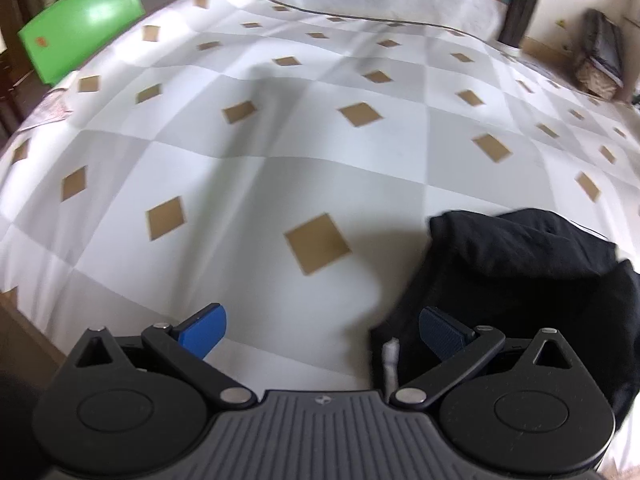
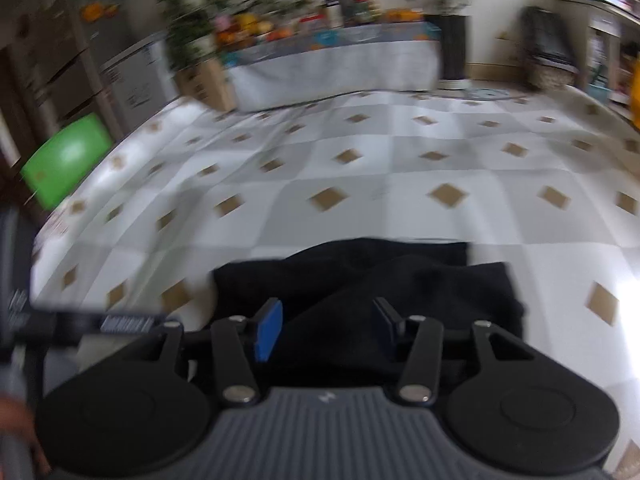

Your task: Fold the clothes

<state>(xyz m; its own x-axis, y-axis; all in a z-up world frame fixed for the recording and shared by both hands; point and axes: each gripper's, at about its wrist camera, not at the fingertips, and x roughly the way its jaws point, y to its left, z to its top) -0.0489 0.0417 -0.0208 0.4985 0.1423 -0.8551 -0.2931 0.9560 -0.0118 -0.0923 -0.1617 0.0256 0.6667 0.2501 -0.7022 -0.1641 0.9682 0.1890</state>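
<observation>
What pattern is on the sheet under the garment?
Grey and white checks with small tan diamonds on the sheet, clearest in the left wrist view.

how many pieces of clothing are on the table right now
1: a black garment lying bunched on the checked tablecloth at the near edge, just ahead of the open right gripper. More could lie out of view.

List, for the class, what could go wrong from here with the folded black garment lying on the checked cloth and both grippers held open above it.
1. The folded black fabric garment looks loosely stacked, its top layer askew; a grab at one edge could pull the fold apart.
2. The right gripper hangs open just over the cloth, so closing low might pinch extra layers.
3. The left gripper sits mostly over the grey-and-white checked tablecloth and might pinch that instead.
</observation>
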